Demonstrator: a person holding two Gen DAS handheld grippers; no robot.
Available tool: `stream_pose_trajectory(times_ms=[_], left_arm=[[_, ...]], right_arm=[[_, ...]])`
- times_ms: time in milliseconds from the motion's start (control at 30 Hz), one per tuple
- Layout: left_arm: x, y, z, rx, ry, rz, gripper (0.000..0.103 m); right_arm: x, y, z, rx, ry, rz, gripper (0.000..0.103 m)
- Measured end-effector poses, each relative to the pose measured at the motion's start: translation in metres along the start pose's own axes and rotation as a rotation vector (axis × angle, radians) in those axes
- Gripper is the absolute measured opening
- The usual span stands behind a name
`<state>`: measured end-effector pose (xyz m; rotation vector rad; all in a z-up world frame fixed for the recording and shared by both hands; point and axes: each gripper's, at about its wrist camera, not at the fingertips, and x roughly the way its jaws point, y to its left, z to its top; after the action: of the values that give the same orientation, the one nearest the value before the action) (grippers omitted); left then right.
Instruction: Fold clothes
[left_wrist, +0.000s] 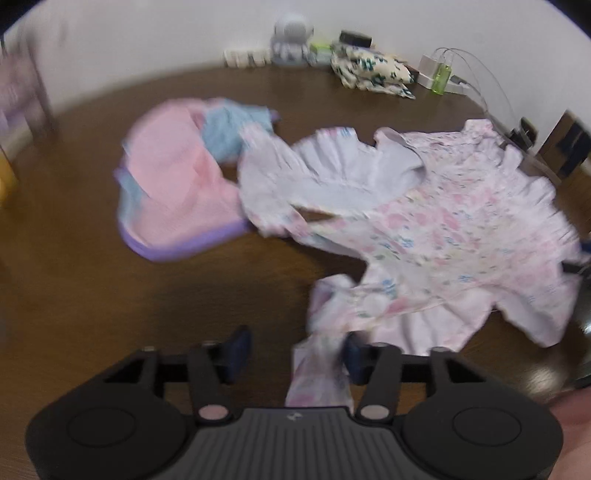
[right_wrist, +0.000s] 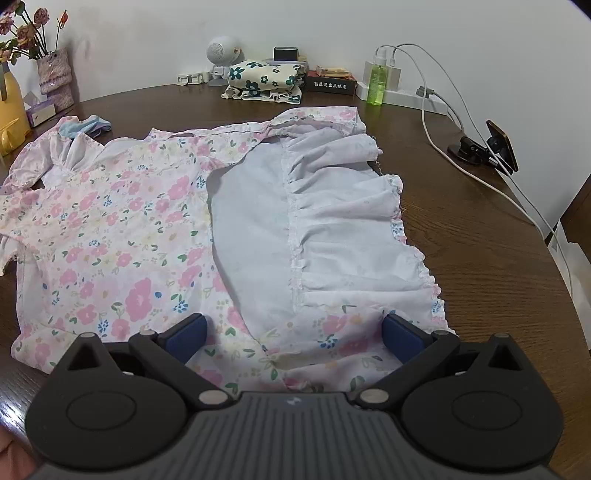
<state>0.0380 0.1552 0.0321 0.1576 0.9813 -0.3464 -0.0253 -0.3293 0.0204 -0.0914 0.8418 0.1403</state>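
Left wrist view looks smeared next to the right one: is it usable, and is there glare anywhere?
Left wrist view: motion-blurred throughout, floral dress and pink garment soft-edged, only roughly usable. Right wrist view: sharp, even light, mild sheen on the table, fisheye bending its edge.

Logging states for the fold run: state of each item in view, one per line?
Floral dress: spread on table, hem flipped, lining up.
Left tool: open, sleeve strip between fingers.
Right tool: open, over dress edge.
Pink garment: folded.
Patterned cloth: folded, by wall.
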Motion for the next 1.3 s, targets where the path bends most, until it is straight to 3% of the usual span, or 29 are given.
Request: stream_pose_trajectory(times_ms=[133, 200, 300, 433, 567, 700, 767, 800, 833, 900, 1000, 1033, 1067, 1100, 1133, 1167, 1233, 1300], left_arm=[[-0.042, -0.02, 0.004, 0.123, -0.184, 0.047, 0.051], [-0.051, -0.038, 0.01, 0.195, -0.225, 0.05, 0.05], [-0.036, -0.061, 0.018, 0.296, -0.193, 0.051, 0.04], [0.007, -0.072, 0.022, 0.372, -0.094, 0.093, 0.014], [0.041, -0.066, 0.021, 0.397, -0.07, 0.144, 0.011], [0.052, -0.057, 0.027, 0.341, -0.072, 0.135, 0.017], [0.039, -0.05, 0.028, 0.302, -0.094, 0.119, 0.031], [0.031, -0.046, 0.028, 0.281, -0.11, 0.115, 0.046], [0.022, -0.042, 0.026, 0.269, -0.129, 0.126, 0.054], [0.005, -0.033, 0.023, 0.245, -0.168, 0.147, 0.055], [-0.01, -0.019, 0.022, 0.207, -0.197, 0.171, 0.054], [-0.013, -0.016, 0.022, 0.2, -0.202, 0.168, 0.052], [-0.013, -0.015, 0.022, 0.209, -0.204, 0.158, 0.046], [-0.012, -0.016, 0.024, 0.232, -0.201, 0.146, 0.03], [-0.01, -0.017, 0.025, 0.256, -0.198, 0.134, 0.021], [-0.008, -0.018, 0.027, 0.28, -0.195, 0.12, 0.02], [0.002, -0.02, 0.031, 0.336, -0.177, 0.075, 0.018], [0.016, -0.023, 0.036, 0.398, -0.16, 0.056, 0.018]], right_arm=[[-0.002, 0.0, 0.001, 0.0, -0.006, 0.001, 0.103], [-0.002, 0.001, 0.003, -0.004, -0.009, 0.0, 0.103], [-0.001, 0.004, 0.005, -0.012, -0.012, 0.0, 0.103], [-0.001, 0.005, 0.003, -0.012, -0.015, 0.004, 0.103], [-0.004, 0.002, 0.001, -0.001, -0.024, 0.008, 0.103], [-0.007, 0.002, 0.003, 0.007, -0.035, 0.013, 0.103], [-0.012, 0.008, 0.006, -0.011, -0.055, 0.03, 0.103], [-0.017, 0.015, 0.01, -0.038, -0.075, 0.054, 0.103], [-0.023, 0.024, 0.015, -0.07, -0.099, 0.085, 0.103], [-0.033, 0.051, 0.026, -0.163, -0.148, 0.181, 0.102], [-0.045, 0.104, 0.046, -0.334, -0.21, 0.365, 0.087], [-0.045, 0.126, 0.052, -0.399, -0.21, 0.441, 0.073], [-0.045, 0.15, 0.056, -0.47, -0.199, 0.518, 0.064], [-0.043, 0.173, 0.059, -0.541, -0.185, 0.576, 0.06], [-0.039, 0.195, 0.06, -0.613, -0.166, 0.609, 0.053], [-0.036, 0.218, 0.061, -0.686, -0.148, 0.642, 0.043], [-0.026, 0.252, 0.06, -0.803, -0.117, 0.665, 0.034], [-0.015, 0.279, 0.059, -0.899, -0.094, 0.658, 0.032]])
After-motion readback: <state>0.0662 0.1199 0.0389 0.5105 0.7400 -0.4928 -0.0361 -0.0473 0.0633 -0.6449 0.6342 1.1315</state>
